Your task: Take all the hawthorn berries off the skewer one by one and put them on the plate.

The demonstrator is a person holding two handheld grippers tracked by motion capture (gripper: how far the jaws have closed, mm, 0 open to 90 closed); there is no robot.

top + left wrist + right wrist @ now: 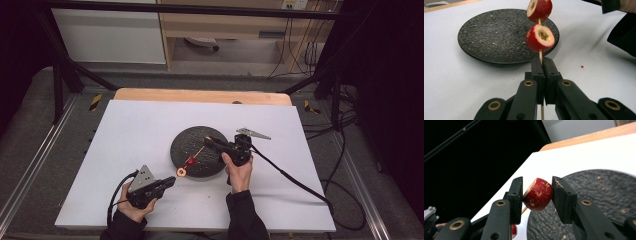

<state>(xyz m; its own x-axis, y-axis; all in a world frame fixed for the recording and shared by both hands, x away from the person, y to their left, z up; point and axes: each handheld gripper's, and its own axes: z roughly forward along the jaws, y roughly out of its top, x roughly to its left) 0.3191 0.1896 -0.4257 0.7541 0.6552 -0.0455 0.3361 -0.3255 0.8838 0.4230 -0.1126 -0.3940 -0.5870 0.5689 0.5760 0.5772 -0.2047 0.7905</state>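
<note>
**A:** Skewer (540, 56) is pinched right at its bare end by the left gripper (543, 65), jaws fully clenched on the stick. Makes sense: hold it low and the whole upper length stays free for threading. It slants up over the near edge of the plate (471, 45), two cored red fruit halves already on it, the lower fruit (540, 38) just above the jaws and the upper fruit (539, 9) beyond that.

**B:** And the right gripper (537, 195)? Looks like it's squeezing a third piece (538, 194) across its sides.

**A:** Yep, grasping it from both flanks so the cored hole stays exposed. That way the point can go straight through the middle. From above, that hand (239, 170) hovers over the plate's right half.

**B:** Is the tip already in it? I see a pale sliver by the fruit.

**A:** Might be the skewer tip, honestly too tight to call. Plate underneath probably just catches the crumbs, and the table (150, 125) past it is bare white.
</note>
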